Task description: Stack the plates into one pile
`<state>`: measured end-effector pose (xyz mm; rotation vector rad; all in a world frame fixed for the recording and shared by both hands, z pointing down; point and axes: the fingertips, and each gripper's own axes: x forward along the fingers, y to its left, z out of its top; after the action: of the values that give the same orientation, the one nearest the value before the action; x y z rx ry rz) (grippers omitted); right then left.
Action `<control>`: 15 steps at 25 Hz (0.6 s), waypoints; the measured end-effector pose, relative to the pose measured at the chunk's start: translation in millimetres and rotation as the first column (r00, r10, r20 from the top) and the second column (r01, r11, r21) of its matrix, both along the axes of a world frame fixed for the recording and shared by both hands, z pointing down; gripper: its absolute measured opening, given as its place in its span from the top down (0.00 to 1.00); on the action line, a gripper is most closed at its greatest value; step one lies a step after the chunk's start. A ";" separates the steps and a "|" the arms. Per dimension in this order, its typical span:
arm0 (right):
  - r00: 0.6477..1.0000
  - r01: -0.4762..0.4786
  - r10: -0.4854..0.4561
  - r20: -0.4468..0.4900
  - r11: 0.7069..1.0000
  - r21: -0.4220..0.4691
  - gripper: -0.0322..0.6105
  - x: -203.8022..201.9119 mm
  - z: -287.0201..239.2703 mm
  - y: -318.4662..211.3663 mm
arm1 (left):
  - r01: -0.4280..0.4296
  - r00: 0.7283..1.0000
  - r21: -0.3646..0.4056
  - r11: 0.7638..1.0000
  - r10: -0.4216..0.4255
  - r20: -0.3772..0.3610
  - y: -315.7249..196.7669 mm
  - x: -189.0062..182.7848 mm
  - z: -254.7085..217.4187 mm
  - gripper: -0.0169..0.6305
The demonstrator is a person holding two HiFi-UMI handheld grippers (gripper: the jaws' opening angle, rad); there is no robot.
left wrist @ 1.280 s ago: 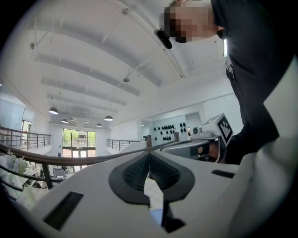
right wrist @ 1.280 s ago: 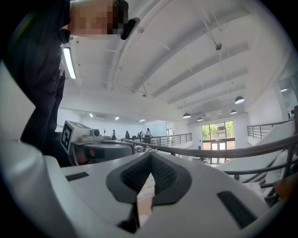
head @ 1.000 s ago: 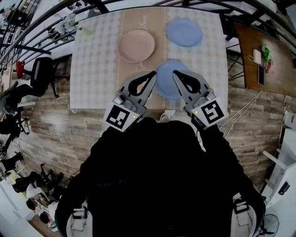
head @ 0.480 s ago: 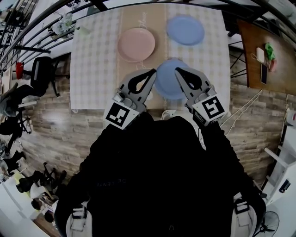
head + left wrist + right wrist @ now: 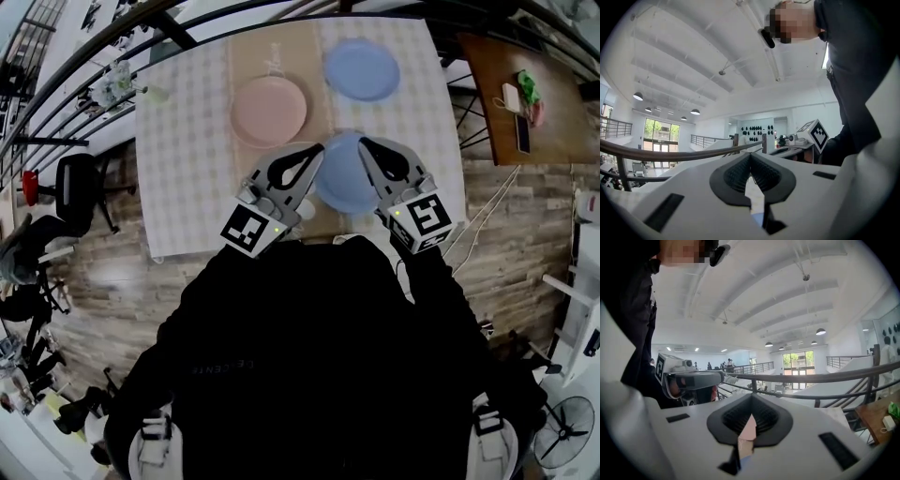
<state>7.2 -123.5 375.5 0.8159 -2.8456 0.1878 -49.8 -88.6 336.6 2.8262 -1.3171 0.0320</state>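
We hold the left hand-held gripper point(image 5: 315, 153) and the right hand-held gripper point(image 5: 365, 146) with jaws closed and empty, one on each side of the near blue plate point(image 5: 345, 176). No stacking is done yet. This plate, the pink plate point(image 5: 269, 111) and the far blue plate point(image 5: 361, 68) lie apart on the table point(image 5: 187, 141). The grippers cover the near plate's side edges, so we cannot confirm contact.

— How do the left tongs point(image 5: 750, 159) stand?
— The ribbed pads point(image 5: 736, 174) meet at the tips, with nothing gripped. Through the slit below them show a pale strip and a blue patch point(image 5: 758, 219).
— And beyond them?
— A railing point(image 5: 684, 155) runs to their left, and 1 marker cube point(image 5: 817, 134) is to their right.
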 end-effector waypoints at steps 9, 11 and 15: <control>0.991 -0.129 0.127 -0.044 0.991 -0.036 0.94 -1.6 15.8 -7.4 | -0.147 0.989 0.001 0.989 0.147 0.005 -9.8 2.7 12.5 0.94; 0.986 -0.162 0.159 -0.060 0.985 -0.055 0.94 5.6 24.8 -10.0 | -0.171 0.985 -0.009 0.985 0.171 0.013 -13.4 9.0 19.0 0.94; 0.971 -0.232 0.225 -0.083 0.968 -0.099 0.94 21.4 48.4 -16.7 | -0.214 0.977 -0.010 0.977 0.215 0.018 -20.0 20.6 30.6 0.94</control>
<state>28.6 -140.2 423.8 1.1029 -2.6438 0.3332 -29.2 -108.6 367.3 2.9539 -1.0057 0.0675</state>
